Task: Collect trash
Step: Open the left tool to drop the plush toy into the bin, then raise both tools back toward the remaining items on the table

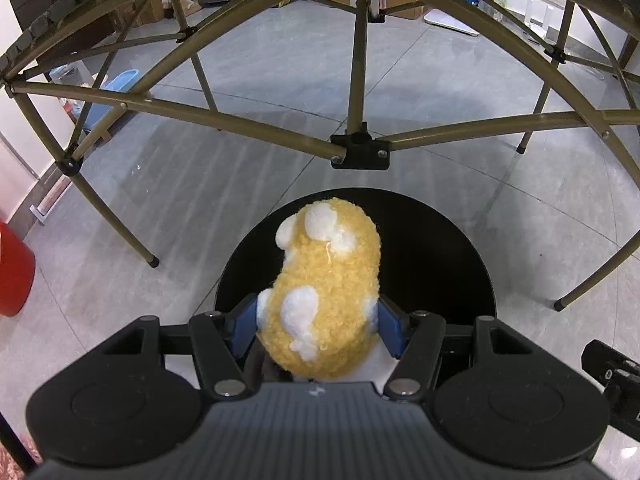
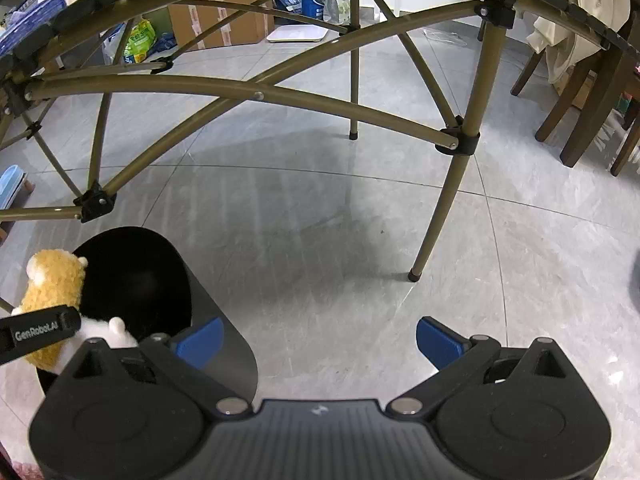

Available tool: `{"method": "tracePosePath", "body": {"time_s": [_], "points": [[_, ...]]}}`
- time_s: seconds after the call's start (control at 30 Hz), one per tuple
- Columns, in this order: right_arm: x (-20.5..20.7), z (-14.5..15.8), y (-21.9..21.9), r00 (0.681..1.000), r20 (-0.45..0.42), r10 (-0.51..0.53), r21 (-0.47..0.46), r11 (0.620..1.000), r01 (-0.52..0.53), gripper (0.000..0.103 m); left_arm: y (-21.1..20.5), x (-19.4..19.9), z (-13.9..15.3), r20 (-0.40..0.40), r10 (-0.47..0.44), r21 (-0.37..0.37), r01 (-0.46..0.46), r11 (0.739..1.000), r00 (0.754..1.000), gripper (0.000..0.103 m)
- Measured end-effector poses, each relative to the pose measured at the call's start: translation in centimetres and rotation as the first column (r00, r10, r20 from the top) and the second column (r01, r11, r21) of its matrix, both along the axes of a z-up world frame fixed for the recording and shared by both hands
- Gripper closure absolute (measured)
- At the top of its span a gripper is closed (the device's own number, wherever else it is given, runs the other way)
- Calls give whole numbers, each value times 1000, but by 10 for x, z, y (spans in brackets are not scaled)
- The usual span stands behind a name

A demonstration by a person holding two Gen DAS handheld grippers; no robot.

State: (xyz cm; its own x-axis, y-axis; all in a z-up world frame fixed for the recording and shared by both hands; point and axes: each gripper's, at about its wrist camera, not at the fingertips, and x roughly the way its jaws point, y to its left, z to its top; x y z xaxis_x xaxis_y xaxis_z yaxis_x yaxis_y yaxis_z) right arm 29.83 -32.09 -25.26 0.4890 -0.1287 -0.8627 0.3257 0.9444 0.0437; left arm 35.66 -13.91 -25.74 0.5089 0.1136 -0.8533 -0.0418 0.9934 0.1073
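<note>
Left wrist view: the left claw (image 1: 318,326) pinches a yellow-and-white plush toy (image 1: 326,284) between its blue pads, above the open black bin (image 1: 440,248) on the floor

Right wrist view: the right claw (image 2: 318,340) is spread wide, holding nothing, beside the bin (image 2: 224,320); the toy (image 2: 54,280) hangs over the bin's left rim

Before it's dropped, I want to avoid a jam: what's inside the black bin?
Inside the black bin only dark shows; the plush toy, held by the left gripper, covers part of the opening.
</note>
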Motion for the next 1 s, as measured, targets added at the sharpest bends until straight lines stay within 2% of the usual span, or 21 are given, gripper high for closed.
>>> {"method": "tracePosePath", "body": {"time_s": [0.3,0.37,0.43,0.47,0.67,1.0], "points": [[1,-2,1,1000,-5,8,2,1000,-8,0,-2,1,-2,-15,-13,6,13,1000,1000,38],[0,-1,1,1000,-1,6,2,1000,-6,0,-2,2,-3,-29,-22,-7,22,1000,999,31],[0,-1,0,1000,1,1,1,1000,-1,0,-3,2,-5,-43,-36,-21,35,999,998,2],[0,-1,-1,1000,1,-1,1,1000,1,0,-3,2,-6,-47,-39,-23,38,999,998,0],[0,-1,-1,1000,-1,-2,3,1000,2,0,1,3,-8,-88,-33,-39,30,999,996,0],[0,-1,0,1000,-2,3,5,1000,-3,0,4,3,-5,-92,-31,-55,26,998,995,0]]}}
